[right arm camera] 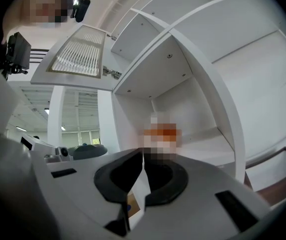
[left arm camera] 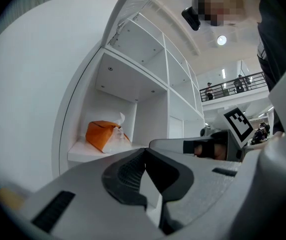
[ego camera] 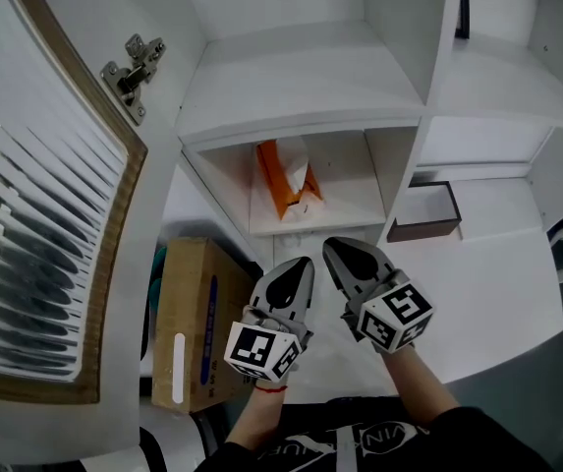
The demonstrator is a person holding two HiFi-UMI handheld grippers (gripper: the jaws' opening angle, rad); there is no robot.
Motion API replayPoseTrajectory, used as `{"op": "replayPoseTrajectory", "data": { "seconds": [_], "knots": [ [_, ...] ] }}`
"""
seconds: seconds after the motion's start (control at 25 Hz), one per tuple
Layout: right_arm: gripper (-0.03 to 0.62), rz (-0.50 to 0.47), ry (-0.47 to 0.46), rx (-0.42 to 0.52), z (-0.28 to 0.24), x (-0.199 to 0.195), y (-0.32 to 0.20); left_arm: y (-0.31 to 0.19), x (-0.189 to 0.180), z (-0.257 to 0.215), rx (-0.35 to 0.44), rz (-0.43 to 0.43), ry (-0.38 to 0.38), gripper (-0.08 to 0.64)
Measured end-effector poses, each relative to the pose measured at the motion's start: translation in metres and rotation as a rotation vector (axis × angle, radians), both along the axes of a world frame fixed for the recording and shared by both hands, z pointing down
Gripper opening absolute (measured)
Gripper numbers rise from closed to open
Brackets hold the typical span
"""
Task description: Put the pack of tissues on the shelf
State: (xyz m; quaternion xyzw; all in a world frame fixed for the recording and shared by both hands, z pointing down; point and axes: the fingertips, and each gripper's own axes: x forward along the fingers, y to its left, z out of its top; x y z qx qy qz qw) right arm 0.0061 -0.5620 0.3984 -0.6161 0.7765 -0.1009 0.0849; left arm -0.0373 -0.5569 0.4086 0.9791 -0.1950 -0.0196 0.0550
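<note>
The pack of tissues [ego camera: 286, 180], orange with clear white wrap, lies on the white shelf [ego camera: 345, 219] in the low middle compartment, leaning a little. Both grippers hover in front of that compartment, apart from the pack. My left gripper [ego camera: 301, 264] is shut with nothing between its jaws. Just to its right, my right gripper [ego camera: 338, 247] is also shut and empty. In the left gripper view the pack [left arm camera: 105, 135] sits beyond the closed tips [left arm camera: 143, 151]. In the right gripper view it [right arm camera: 160, 136] shows as a blurred orange patch above the closed tips [right arm camera: 142, 154].
An open cabinet door with slatted glass [ego camera: 35, 214] stands at the left, its hinge [ego camera: 134, 72] near the top. A cardboard box [ego camera: 188, 323] sits below left. A dark brown box [ego camera: 428, 214] occupies the neighbouring compartment on the right. A dark object [ego camera: 463, 8] stands on the upper shelf.
</note>
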Motion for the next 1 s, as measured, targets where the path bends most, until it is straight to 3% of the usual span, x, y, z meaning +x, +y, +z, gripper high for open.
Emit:
{"op": "replayPoseTrajectory", "data": {
  "seconds": [1.0],
  "knots": [
    [0.003, -0.14, 0.081, 0.008, -0.008, -0.029, 0.052, 0.033, -0.011, -0.015, 0.021, -0.099, 0.029, 0.008]
  ]
}}
